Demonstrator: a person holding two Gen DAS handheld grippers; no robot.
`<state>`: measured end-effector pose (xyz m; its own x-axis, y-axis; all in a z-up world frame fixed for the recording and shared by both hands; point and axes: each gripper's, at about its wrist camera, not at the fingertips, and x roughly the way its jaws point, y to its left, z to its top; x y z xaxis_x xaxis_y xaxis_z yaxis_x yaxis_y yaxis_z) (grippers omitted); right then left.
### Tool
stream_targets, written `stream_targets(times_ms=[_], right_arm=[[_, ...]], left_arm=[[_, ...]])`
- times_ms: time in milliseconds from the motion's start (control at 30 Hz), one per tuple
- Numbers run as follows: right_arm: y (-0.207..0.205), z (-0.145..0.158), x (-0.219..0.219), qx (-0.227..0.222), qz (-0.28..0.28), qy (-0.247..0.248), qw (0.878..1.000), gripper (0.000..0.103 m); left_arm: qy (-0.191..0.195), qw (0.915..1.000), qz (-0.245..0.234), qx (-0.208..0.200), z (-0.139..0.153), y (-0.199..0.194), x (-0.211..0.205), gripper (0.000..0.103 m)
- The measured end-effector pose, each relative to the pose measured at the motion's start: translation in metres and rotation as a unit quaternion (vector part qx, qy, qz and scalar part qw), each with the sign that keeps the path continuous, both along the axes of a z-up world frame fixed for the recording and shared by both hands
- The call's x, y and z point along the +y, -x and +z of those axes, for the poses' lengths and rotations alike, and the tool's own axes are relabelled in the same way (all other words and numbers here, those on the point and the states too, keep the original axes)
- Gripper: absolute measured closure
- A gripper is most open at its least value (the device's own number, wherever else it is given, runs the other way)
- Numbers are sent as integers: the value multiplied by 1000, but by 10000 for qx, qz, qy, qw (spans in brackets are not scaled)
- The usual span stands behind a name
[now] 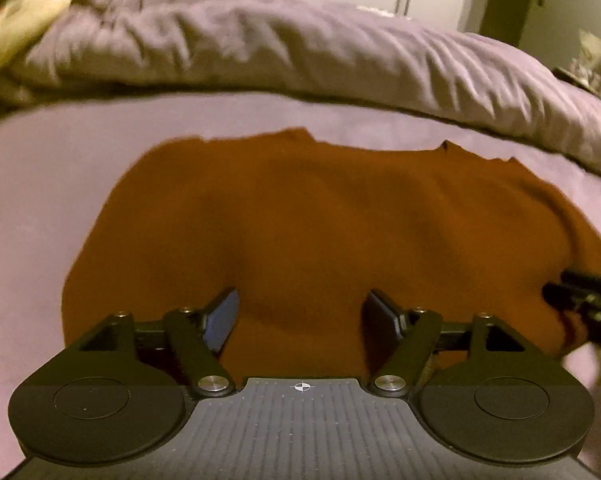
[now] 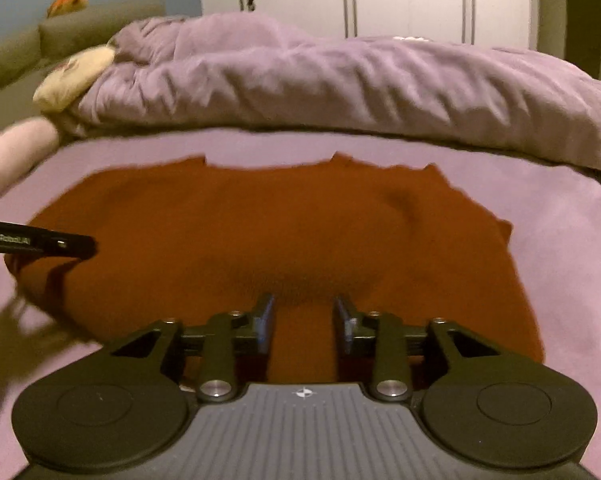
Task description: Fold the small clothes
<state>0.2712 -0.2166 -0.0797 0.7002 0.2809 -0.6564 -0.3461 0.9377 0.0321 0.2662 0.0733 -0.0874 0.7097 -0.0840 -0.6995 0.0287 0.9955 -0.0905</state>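
Now the rust-orange garment (image 1: 320,220) lies spread flat on the lilac bed sheet (image 1: 32,208), its near edge right under both tools. The left tongs (image 1: 300,316) hang low over the cloth with their fingers wide apart and nothing between them but bare fabric. The right tongs (image 2: 303,320) sit over the garment's near edge too, fingers parted to a narrower gap, gripping nothing. From the right wrist view the left tool pokes in from the left edge above the cloth. Behind the garment a crumpled purple duvet (image 2: 340,84) runs across the bed, with a pale yellow pillow (image 2: 74,78) at its left end.
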Motion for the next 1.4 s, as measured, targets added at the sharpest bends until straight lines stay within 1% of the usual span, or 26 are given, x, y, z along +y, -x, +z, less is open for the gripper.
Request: stream_targets(times_ms=[33,100,167,233,300,333,367,400,433,467,500,533,600,700,767,800,833,867,900,933,967,1033,1067,1133,1233,1400], right_arm=[[0,-1,-3,-24,12,-30,10000,66],[-5,0,-22,194,-120,-545,9983,66],[-12,0,-53,465,-405,-1353,9889,67],[-16,-5,-87,722,-783,-2203,9696,76],[-17,-12,-114,889,-1170,-2750,9501,84],[-14,-13,-121,939,-1287,-2878,9444,86],[-13,-12,-123,960,-1347,-2914,9422,86],[-10,-8,-122,959,-1366,-2851,9439,85],[-7,-1,-116,937,-1299,-2792,9468,74],[-5,5,-107,867,-1165,-2794,9491,63],[-2,11,-98,777,-1042,-2834,9501,42],[0,15,-86,723,-909,-2919,9494,36],[-6,14,-61,888,-662,-3315,9369,36],[-18,-2,-30,1329,-567,-4080,9014,36],[-28,-16,-17,1498,-623,-4388,8838,36],[-33,-25,-15,1593,-720,-4459,8779,38],[-37,-34,-19,1647,-814,-4562,8707,49],[-41,-43,-29,1696,-885,-4751,8589,57],[-43,-51,-42,1776,-1005,-4935,8455,71],[-42,-57,-59,1785,-1143,-5092,8341,80],[-38,-60,-73,1713,-1270,-5133,8313,83],[-34,-62,-104,1515,-1559,-4997,8385,100],[-30,-63,-119,1502,-1688,-4961,8383,103],[-24,-64,-139,1469,-1787,-4895,8407,103],[-13,-54,-152,1347,-1848,-4533,8615,103],[-3,-42,-168,1241,-2051,-4212,8747,103]], left_arm=[[20,10000,-38,-26,-1,0,2,25],[285,9995,-58,-81,-1,3,15,25],[522,9985,11,-151,-2,6,32,37],[723,9972,143,-148,0,8,49,44],[830,9958,386,-74,6,10,61,44],[763,9956,531,-67,12,13,63,40],[610,9954,723,-146,21,16,62,27],[516,9946,835,-338,31,21,59,21],[587,9936,806,-523,40,23,54,13],[744,9926,740,-615,46,24,49,11],[963,9912,642,-644,52,22,43,10],[1204,9895,515,-614,55,18,35,8],[1540,9863,317,-494,53,7,17,8],[1751,9838,182,-328,37,-6,-4,8],[1591,9869,194,-167,21,-13,-7,8],[1422,9894,290,-57,14,-17,-4,8],[1239,9912,456,18,7,-19,3,11],[1176,9916,532,-45,2,-19,13,18],[1218,9911,515,-142,0,-18,24,20],[1263,9904,531,-192,0,-17,34,25],[1292,9897,585,-206,0,-17,42,30],[1367,9885,613,-227,0,-17,54,33],[1342,9889,606,-220,-1,-19,56,38],[1205,9910,530,-225,-1,-18,56,40],[1064,9927,526,-230,0,-12,54,40],[864,9937,704,-139,8,3,65,38]])
